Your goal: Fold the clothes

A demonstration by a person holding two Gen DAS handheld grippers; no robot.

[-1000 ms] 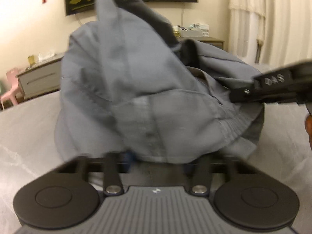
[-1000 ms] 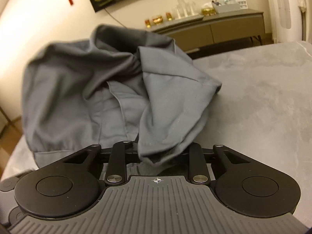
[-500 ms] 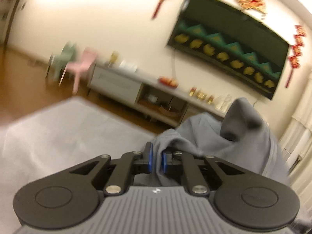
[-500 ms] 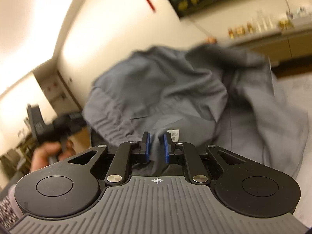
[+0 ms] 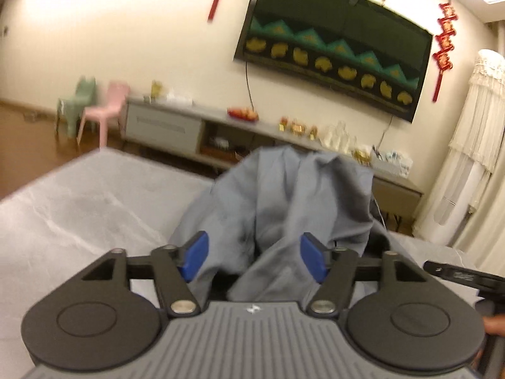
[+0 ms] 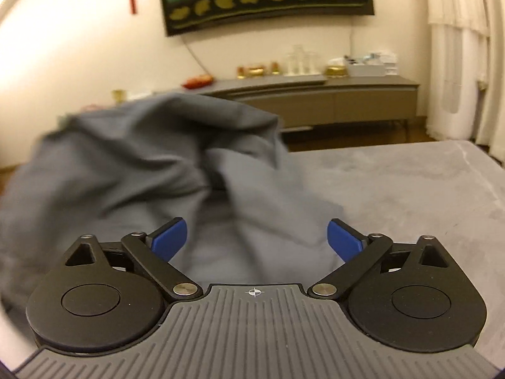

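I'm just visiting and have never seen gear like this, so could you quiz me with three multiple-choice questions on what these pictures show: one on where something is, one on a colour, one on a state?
1. Where is the grey garment?
A. hung on the curtain
B. heaped on the grey table
C. on the pink chair

2. What colour are the pads on the gripper fingers?
A. blue
B. red
C. yellow

3. How do the two grippers stand?
A. both clamped on cloth
B. one clamped, one apart
C. both apart, pressing nothing

Answers:
1 B: the garment bunches up on the table.
2 A: the pads are blue in both views.
3 C: the left gripper and the right gripper have their jaws opening wide; cloth lies between them but the pads do not press it.
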